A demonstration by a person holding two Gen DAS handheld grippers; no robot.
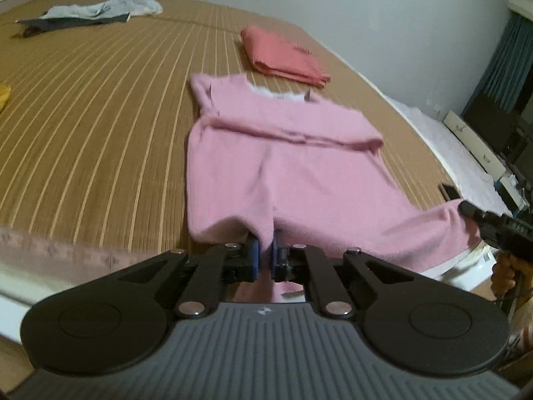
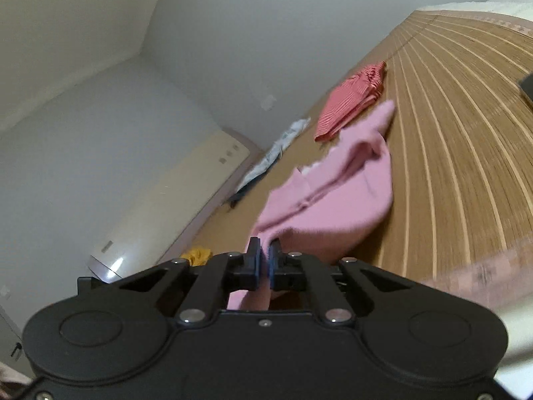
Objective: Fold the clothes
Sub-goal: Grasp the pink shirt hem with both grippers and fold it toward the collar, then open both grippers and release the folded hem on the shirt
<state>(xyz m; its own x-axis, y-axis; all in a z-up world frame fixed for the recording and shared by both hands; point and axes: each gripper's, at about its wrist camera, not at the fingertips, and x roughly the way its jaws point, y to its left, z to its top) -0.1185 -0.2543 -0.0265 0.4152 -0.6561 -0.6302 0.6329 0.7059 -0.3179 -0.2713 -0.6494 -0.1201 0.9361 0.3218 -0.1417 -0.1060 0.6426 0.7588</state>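
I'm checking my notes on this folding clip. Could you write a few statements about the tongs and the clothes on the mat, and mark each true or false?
1. Both tongs are shut on the pink top. True: the left tongs and right tongs each pinch its near hem.
2. The red cloth lies crumpled. False: it lies folded beyond the pink top.
3. The pink top's sleeves are spread out to the sides. False: a sleeve is folded across its chest.
4. A pale blue garment lies unfolded at the far side of the mat. True.
5. The pink top covers the red cloth. False: they lie apart.
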